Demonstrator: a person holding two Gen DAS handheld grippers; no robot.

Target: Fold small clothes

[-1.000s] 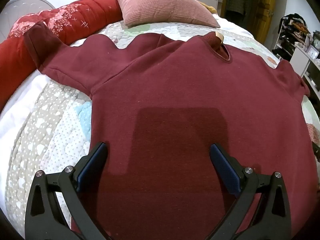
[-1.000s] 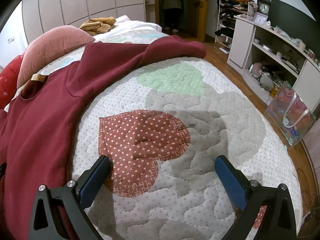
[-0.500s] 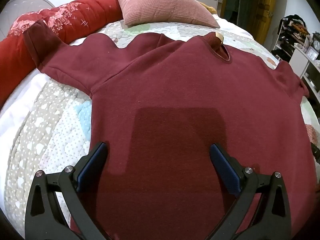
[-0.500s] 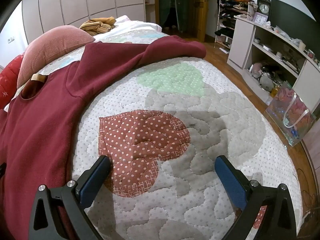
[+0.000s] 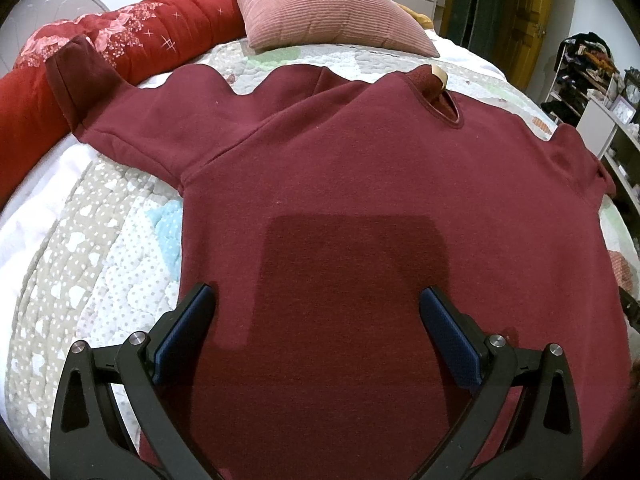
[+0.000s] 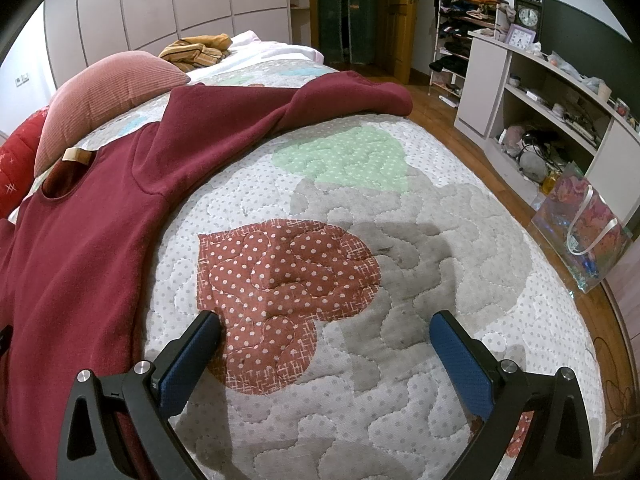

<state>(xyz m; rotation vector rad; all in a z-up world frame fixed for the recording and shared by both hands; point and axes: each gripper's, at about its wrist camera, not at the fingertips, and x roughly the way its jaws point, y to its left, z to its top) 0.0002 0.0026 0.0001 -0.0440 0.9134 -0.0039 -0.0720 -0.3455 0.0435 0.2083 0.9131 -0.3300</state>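
My left gripper (image 5: 316,308) hangs over the lower body of the maroon sweatshirt (image 5: 360,184), jaws spread wide and holding nothing. The sweatshirt lies flat on the quilt (image 5: 100,248), front up, collar toward the head of the bed. One sleeve reaches to the bed's left edge, its cuff riding up against the red bolster (image 5: 132,36). My right gripper (image 6: 324,332) is just as wide open and empty, above bare quilt beside the garment's side seam.

Only the right view shows the other sleeve, draped toward the bed's right edge with open quilt below it, then wooden floor (image 6: 440,116), white shelving (image 6: 540,92) and a glossy gift bag (image 6: 580,232). Only the left view shows the full chest and the left-hand hem edge.

The sweatshirt is soft, matte fleece; the quilt is stitched in wavy lines with dotted heart patches; the pink pillow (image 5: 332,12) is ribbed.
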